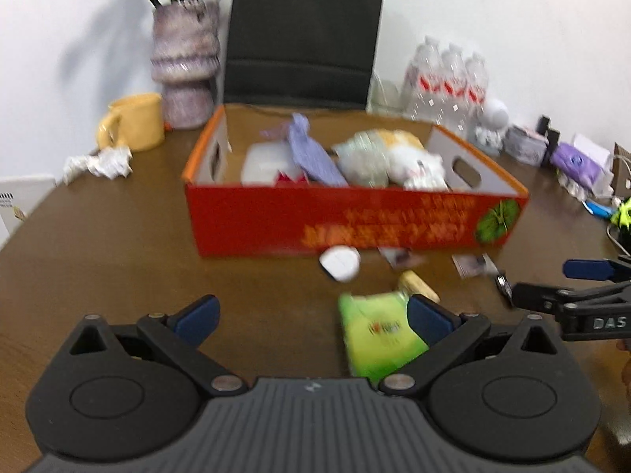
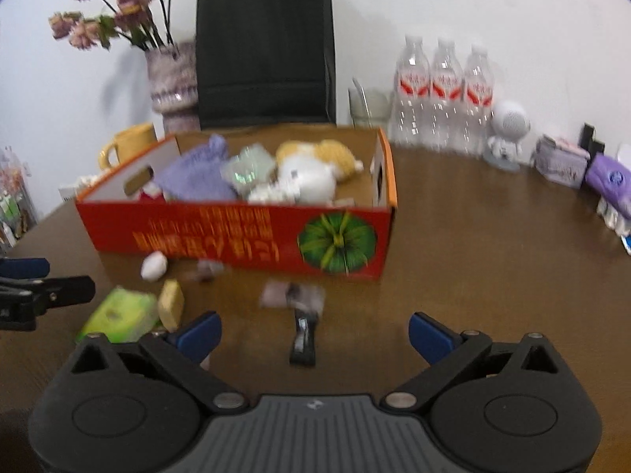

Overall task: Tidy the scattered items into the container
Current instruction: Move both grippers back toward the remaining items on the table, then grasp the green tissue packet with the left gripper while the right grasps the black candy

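Note:
The red cardboard box [image 1: 276,220] [image 2: 221,232] stands mid-table, holding plush toys, a purple cloth and packets. In front of it lie a white round case [image 1: 339,262] [image 2: 154,266], a yellow block [image 1: 418,283] [image 2: 171,303], a green packet [image 1: 374,335] [image 2: 120,315], small picture cards [image 1: 469,264] [image 2: 292,293] and a black clip [image 1: 501,280] [image 2: 303,339]. My left gripper [image 1: 311,317] is open, and its right finger overlaps the green packet. My right gripper [image 2: 314,333] is open with the black clip lying between its fingers.
Behind the box stand a black paper bag [image 1: 303,35], a vase of flowers [image 1: 185,67], a yellow mug [image 1: 134,122] and three water bottles [image 2: 445,94]. Crumpled paper [image 1: 98,163] lies at the left. A white figurine [image 2: 506,134] and tissue packs [image 2: 609,181] sit at the right.

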A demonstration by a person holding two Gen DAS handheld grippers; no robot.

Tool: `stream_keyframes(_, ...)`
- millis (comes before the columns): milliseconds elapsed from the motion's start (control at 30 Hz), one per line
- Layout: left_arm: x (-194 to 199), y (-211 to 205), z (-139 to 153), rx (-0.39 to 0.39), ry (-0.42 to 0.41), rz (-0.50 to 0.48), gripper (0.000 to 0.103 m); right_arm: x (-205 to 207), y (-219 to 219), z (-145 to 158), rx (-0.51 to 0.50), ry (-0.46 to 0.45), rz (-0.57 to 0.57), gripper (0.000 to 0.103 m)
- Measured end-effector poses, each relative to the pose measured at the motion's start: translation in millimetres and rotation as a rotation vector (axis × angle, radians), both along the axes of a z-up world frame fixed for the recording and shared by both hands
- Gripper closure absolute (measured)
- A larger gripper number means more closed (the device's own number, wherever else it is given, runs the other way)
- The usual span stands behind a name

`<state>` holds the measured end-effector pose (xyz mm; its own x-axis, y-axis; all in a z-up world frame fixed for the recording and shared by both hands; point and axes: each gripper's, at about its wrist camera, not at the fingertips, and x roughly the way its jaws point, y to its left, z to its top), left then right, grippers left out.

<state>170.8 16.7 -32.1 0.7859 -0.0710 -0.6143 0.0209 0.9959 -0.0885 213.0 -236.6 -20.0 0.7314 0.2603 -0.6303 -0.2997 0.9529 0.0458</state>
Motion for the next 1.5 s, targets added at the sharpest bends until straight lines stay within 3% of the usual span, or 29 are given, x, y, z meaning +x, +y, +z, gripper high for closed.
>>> stream_keyframes(167, 2, -19, -10, 0.022, 0.025, -0.024, 0.000, -1, 5, -8, -0.030, -0.019, -0.013, 0.014)
stream_keyframes(233, 5, -23, -14, 0.030, 0.037, -0.015, 0.000, 1, 7, -10, -0.032, -0.022, -0.017, 0.026)
stream_keyframes(367, 13, -28, -20, 0.035, 0.062, -0.005, 0.000, 8, 6, -13, -0.008, -0.007, -0.010, 0.036)
stream_keyframes(433, 14, -31, -21, 0.047, 0.059, -0.009, 0.002, 9, 6, -15, -0.006, -0.001, -0.004, 0.049)
stream_keyframes(567, 15, -34, -23, 0.043, 0.063, -0.023, 0.013, 10, 9, -19, -0.008, 0.012, 0.015, 0.060)
stream_keyframes(700, 14, -35, -24, 0.068, 0.049, -0.017, 0.022, 7, 12, -19, -0.013, 0.001, 0.033, 0.079)
stream_keyframes(833, 11, -39, -25, 0.104, 0.025, -0.027, 0.038, 3, 15, -20, -0.024, -0.017, 0.058, 0.089)
stream_keyframes(900, 9, -39, -25, 0.105, 0.013, -0.036, 0.052, 1, 17, -20, -0.030, -0.026, 0.061, 0.089)
stream_keyframes(933, 8, -39, -25, 0.104, 0.007, -0.043, 0.054, 1, 17, -20, -0.030, -0.029, 0.061, 0.089)
stream_keyframes(1500, -8, -28, -25, 0.049, -0.030, -0.012, 0.057, -12, 9, -19, 0.038, -0.055, 0.033, 0.093)
